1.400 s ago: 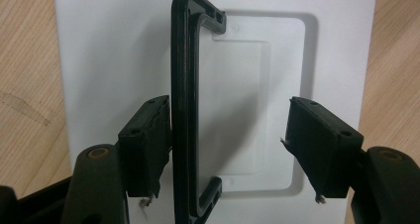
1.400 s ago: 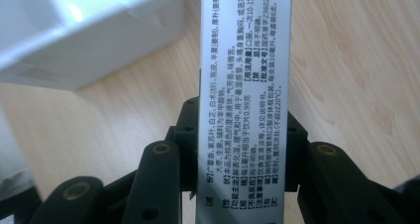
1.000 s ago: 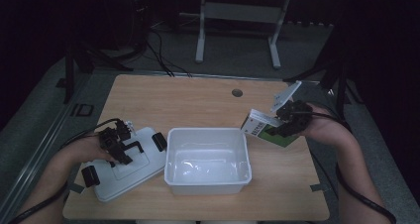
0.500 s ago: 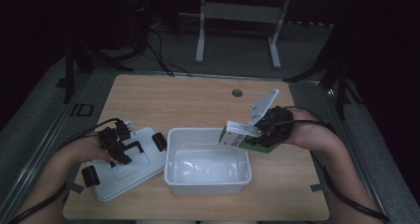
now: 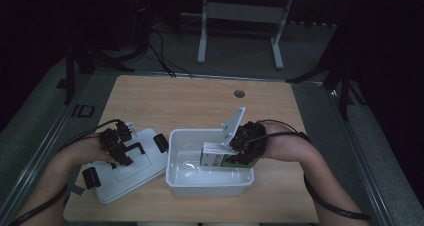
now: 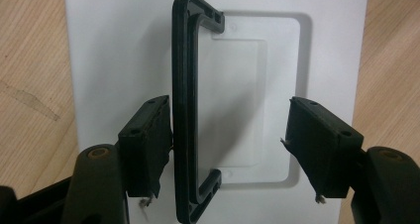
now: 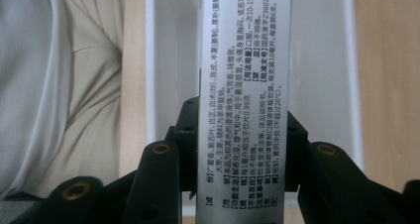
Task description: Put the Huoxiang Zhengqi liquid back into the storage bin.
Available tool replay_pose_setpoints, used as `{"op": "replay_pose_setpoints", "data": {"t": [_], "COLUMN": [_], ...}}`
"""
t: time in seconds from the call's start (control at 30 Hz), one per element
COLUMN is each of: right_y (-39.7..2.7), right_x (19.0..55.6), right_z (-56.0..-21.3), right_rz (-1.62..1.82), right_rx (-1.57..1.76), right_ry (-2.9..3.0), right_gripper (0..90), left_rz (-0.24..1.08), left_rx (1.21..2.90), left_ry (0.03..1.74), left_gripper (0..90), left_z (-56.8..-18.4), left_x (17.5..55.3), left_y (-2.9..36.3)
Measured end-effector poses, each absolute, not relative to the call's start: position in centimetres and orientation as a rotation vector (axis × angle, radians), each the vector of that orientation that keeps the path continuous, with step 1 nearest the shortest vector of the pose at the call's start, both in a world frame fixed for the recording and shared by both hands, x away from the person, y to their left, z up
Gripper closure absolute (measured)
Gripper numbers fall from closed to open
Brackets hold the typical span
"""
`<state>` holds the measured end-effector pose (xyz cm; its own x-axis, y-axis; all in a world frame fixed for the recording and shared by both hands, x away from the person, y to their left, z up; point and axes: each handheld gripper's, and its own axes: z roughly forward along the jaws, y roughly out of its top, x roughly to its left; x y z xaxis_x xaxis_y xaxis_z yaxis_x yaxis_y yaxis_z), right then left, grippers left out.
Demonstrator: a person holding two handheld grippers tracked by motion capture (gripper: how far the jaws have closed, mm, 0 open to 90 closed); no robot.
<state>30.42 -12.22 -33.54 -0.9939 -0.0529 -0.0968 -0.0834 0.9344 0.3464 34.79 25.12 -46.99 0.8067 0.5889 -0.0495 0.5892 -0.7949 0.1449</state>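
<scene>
Right gripper point(image 5: 235, 153) clamps the box point(image 5: 214, 155) over the open bin point(image 5: 175, 178); left gripper point(image 5: 119, 147), unclenched, probably steadies the lid point(image 5: 145, 168).

Right tongs point(image 5: 227, 153) clamped; left tongs point(image 6: 233, 135) parted.

The box point(image 7: 242, 100) of printed text runs off the top and bottom edges of the right gripper view, hiding most of the white bin point(image 7: 322, 75) behind it, while in the high view the right gripper point(image 5: 235, 153) covers part of that box, whose print is too small to read.
</scene>
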Motion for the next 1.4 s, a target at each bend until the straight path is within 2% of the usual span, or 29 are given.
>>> {"op": "replay_pose_setpoints", "data": {"t": [0.63, 1.4], "right_y": [-9.9, -9.5], "right_x": [31.3, 32.2], "right_z": [-38.7, -44.1], "right_rz": [0.531, 0.468], "right_rx": [-0.133, -0.09], "right_ry": [3.082, 3.13], "right_gripper": [64.0, 63.7], "left_rz": [-0.009, -0.021], "left_rx": [2.846, 2.841], "left_ry": [0.927, 0.933], "left_gripper": [35.0, 35.0], "left_z": [-47.3, -47.6], "left_x": [34.8, 34.8], "left_y": [25.2, 25.3]}}
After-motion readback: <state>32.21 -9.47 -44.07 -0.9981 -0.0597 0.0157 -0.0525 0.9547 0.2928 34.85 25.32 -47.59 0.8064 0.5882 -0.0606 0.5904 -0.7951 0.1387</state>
